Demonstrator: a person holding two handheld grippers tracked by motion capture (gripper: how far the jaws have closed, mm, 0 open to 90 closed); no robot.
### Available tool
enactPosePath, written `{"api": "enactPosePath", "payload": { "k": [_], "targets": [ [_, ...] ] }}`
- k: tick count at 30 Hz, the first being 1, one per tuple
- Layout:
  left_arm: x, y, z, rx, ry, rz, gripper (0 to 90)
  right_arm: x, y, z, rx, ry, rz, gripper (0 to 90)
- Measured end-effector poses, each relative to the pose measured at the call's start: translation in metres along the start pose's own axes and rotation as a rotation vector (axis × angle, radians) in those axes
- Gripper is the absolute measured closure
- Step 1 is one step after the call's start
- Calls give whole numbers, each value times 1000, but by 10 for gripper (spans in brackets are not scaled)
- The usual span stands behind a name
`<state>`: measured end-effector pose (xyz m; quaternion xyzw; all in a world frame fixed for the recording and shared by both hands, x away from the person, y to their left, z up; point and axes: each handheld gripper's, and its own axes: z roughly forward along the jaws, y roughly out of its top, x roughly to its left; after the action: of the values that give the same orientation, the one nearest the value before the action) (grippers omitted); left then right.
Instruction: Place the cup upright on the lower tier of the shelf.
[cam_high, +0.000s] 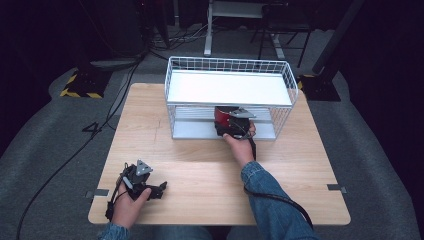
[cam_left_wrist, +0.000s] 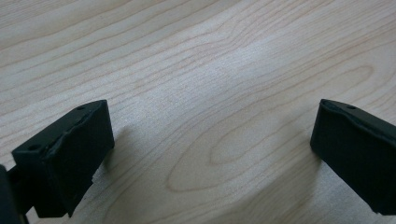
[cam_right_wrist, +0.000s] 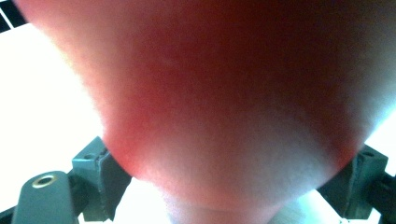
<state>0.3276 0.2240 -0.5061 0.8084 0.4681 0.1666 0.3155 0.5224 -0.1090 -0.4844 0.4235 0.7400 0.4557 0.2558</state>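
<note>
Under wire rack (cam_high: 280, 82) top shelf, right gripper (cam_high: 227, 125) clamped on red object (cam_high: 220, 116) at lower shelf. Advance level, clear wires. Left gripper (cam_high: 150, 187) idle near-left, jaws apart.

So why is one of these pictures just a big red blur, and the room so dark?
In the right gripper view, the red object sits so close between the hand-held gripper's jaws that it is out of focus, and the background is washed out white. In the left gripper view, the wooden table is sharp, with soft shadows by the jaws. In the high view, the table is lit and the surroundings are dim.
</note>
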Motion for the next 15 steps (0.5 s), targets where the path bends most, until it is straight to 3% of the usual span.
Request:
{"api": "enactPosePath", "payload": {
  "k": [7,15],
  "targets": [
    [0,0,0,1,2,3,1,0,-2,-6,-5,2,17,157],
    [1,1,1,2,0,4,1,-3,-5,-24,3,24,21,156]
  ]
}}
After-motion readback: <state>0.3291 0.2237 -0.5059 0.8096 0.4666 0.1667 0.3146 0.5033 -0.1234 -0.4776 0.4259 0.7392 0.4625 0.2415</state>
